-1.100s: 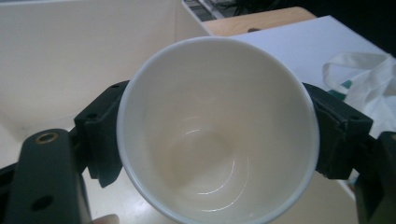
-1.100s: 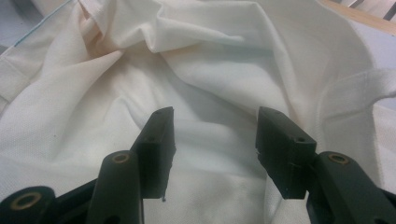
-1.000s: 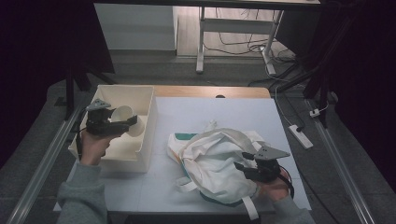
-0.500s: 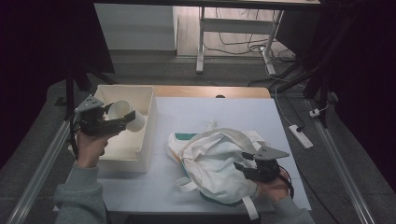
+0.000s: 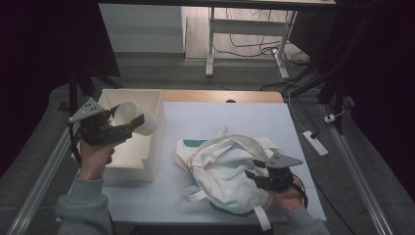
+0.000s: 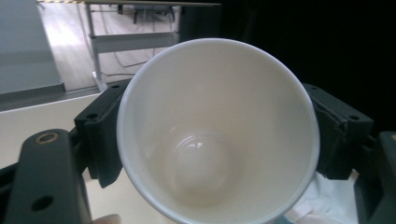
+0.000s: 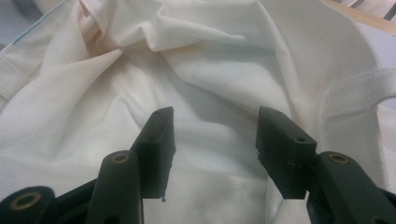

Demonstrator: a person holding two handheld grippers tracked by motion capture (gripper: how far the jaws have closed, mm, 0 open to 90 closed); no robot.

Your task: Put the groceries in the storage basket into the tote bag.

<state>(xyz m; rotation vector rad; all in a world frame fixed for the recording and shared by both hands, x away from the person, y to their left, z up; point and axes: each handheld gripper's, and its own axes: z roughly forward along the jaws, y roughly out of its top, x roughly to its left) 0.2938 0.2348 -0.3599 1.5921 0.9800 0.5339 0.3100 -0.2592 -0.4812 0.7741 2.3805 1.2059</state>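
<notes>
Two grippers up: near right, your right gripper (image 5: pixel 258 177) rests half-open on the crumpled cloth bag (image 5: pixel 222 166), nothing pinched. Farther left, your left gripper (image 5: pixel 128 121) clamps the smooth white cup (image 5: pixel 137 118) above the box (image 5: pixel 155 128).

A lit pale floor (image 5: pixel 235 29) with cables (image 5: pixel 254 46) lies beyond the table (image 5: pixel 220 96), dark surroundings.

Left gripper (image 5: pixel 128 125) clamped a white cup (image 5: pixel 134 117) above the white box (image 5: pixel 155 128); right gripper (image 5: pixel 254 175), jaws apart, rested on the cream bag (image 5: pixel 222 169) on the table (image 5: pixel 254 115)
</notes>
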